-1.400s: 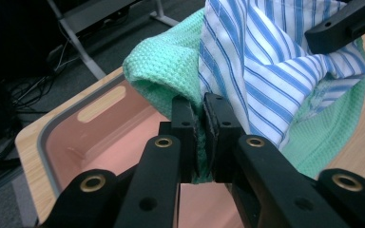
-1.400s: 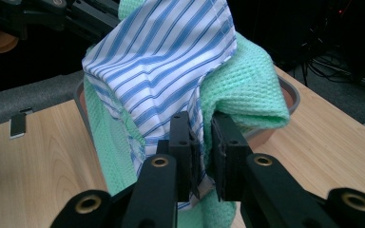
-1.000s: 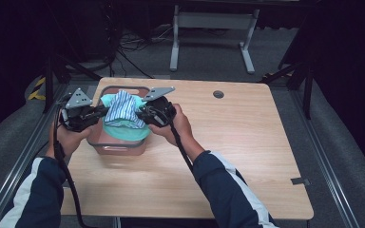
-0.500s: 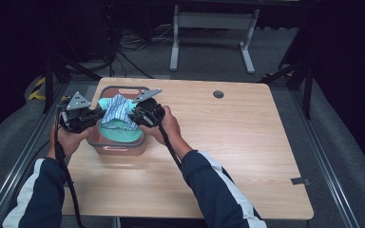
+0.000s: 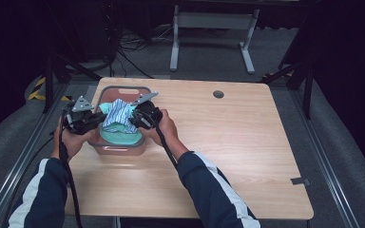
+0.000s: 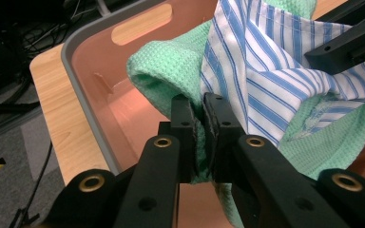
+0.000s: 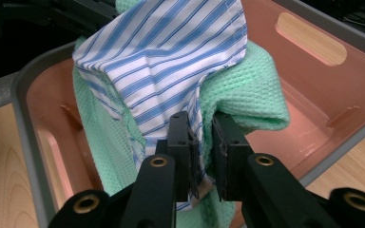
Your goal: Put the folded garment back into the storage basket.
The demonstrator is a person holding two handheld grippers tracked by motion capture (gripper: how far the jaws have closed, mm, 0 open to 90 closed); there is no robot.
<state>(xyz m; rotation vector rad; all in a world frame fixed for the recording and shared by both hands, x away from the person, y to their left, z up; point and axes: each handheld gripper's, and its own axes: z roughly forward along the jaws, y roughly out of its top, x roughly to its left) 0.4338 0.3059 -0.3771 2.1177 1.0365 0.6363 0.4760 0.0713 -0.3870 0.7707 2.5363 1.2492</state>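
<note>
Both tools, the left tool (image 6: 197, 130) and the right tool (image 7: 200, 147), are clamped on the bundled green towel (image 6: 171, 76) and striped cloth (image 7: 171, 61) over the pink bin (image 5: 123, 90); the striped cloth could slip free if either pinch loosens.

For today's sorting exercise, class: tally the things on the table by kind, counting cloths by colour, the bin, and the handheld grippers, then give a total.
Green waffle cloth: 1
Blue-striped white cloth: 1
Pink bin with grey rim: 1
Grippers: 2, left gripper and right gripper, each clamped on the cloths
Total: 5
</note>
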